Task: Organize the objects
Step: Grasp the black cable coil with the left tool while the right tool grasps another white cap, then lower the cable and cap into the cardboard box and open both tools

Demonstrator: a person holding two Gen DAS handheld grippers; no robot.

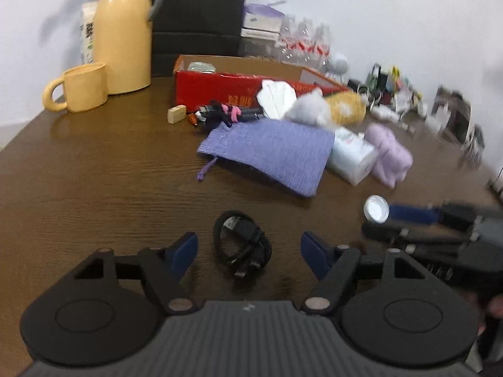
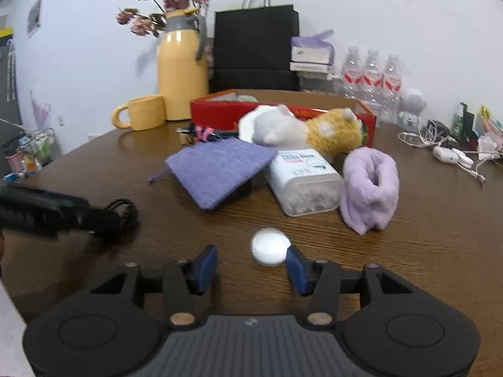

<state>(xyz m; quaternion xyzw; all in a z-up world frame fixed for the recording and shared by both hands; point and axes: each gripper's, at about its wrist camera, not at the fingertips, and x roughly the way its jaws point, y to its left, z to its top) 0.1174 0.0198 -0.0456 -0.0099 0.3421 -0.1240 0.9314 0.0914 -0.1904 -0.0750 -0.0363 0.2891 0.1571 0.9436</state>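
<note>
Left wrist view: the left tongs [image 1: 249, 249] stand apart, with the coiled black cable [image 1: 242, 245] lying on the counter [image 1: 94, 182] between the fingers, not yet gripped. This looks like the approach to a pick; closing on the coil should come next.

Right wrist view: the right tongs [image 2: 251, 265] are also apart, the small white round lid [image 2: 270, 246] just ahead, touching the right finger. The red box [image 2: 220, 110] behind seems the likely destination.

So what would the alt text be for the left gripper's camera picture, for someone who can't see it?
An open left gripper hovers over a coiled black cable on a brown wooden table. Beyond lie a purple pouch, a red box, and a yellow mug beside a yellow jug.
</note>
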